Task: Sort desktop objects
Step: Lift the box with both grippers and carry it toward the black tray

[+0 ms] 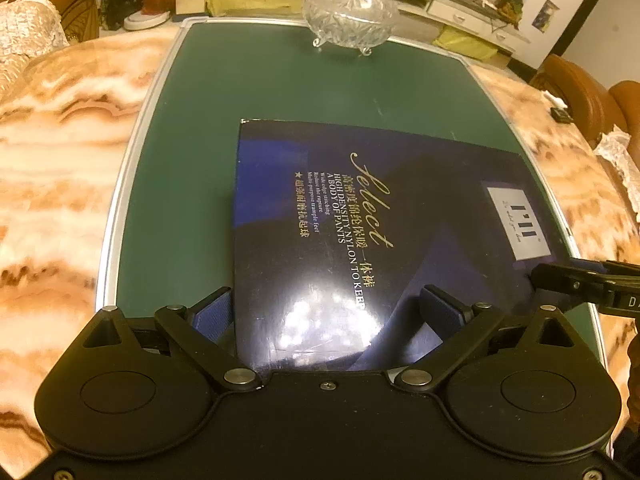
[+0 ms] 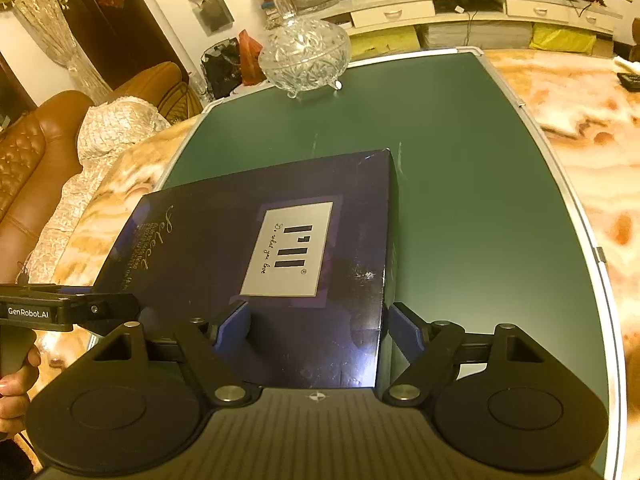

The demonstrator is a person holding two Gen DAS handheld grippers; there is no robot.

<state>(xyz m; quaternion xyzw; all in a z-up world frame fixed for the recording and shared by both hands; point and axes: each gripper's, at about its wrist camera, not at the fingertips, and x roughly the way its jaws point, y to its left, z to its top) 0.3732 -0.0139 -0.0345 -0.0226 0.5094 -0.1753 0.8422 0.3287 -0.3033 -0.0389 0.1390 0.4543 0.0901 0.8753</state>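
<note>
Left wrist view: dark blue box (image 1: pixel 360 240) flat over the green mat (image 1: pixel 280 88) on the marble counter (image 1: pixel 60 140), near edge reaching in between the pads of the left claw (image 1: pixel 328 312). Long axis of the box running roughly left to right across the frame. Pads spread wide on either side of the near edge; contact not clear, so grip cannot be told. Claw pitched steeply downward. Right claw (image 1: pixel 592 284) entering at the right edge, by the box's right end. Glass lidded bowl (image 1: pixel 348 12) well apart at the far end of the mat.

Right wrist view: near right corner of the same box (image 2: pixel 312 248) set between the pads of the right claw (image 2: pixel 316 328), both blue pads against its sides, clamped on it. Claw tilted down. Left claw (image 2: pixel 72 312) at the box's left end, a hand (image 2: pixel 16 384) below. Both ends attended equally; coming move likely a two-handed lift.
</note>
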